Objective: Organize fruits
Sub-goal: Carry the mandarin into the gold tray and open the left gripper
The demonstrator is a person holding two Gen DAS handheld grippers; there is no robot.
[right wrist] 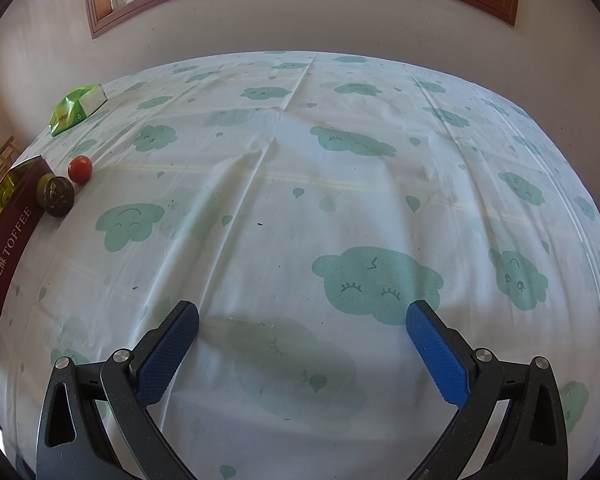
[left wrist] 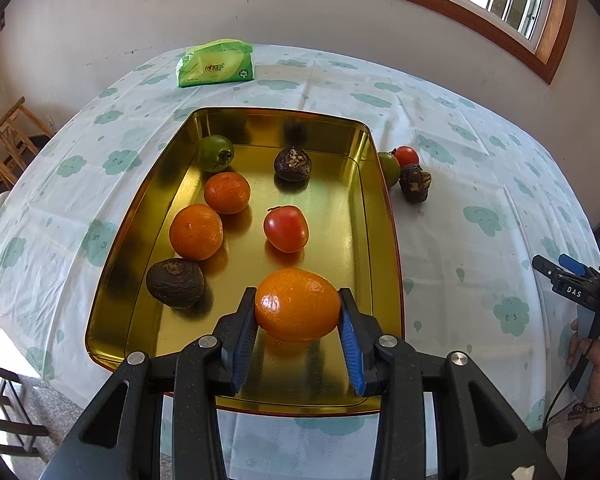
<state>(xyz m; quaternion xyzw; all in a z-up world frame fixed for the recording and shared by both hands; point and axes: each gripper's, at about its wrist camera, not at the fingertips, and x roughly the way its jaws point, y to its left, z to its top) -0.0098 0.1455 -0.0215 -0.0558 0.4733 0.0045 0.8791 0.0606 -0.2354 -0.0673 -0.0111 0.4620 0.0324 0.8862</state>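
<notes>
My left gripper (left wrist: 298, 300) is shut on an orange (left wrist: 298, 304) and holds it over the near end of a gold tin tray (left wrist: 340, 128). In the tray lie two more oranges (left wrist: 196, 232), a red tomato (left wrist: 286, 228), a green tomato (left wrist: 216, 153) and two dark brown fruits (left wrist: 175, 282). Right of the tray on the cloth sit a green tomato (left wrist: 389, 168), a red tomato (left wrist: 406, 156) and a dark brown fruit (left wrist: 415, 182). My right gripper (right wrist: 302, 316) is open and empty above the cloth; the red tomato (right wrist: 80, 168) and brown fruit (right wrist: 58, 196) show far left.
A green tissue pack (left wrist: 216, 64) lies at the table's far side. The tray's maroon wall reads TOFFEE (right wrist: 8, 256). The round table has a cloud-print cloth (right wrist: 300, 200). Wooden chairs (left wrist: 8, 144) stand at the left. The wall and a window lie behind the table.
</notes>
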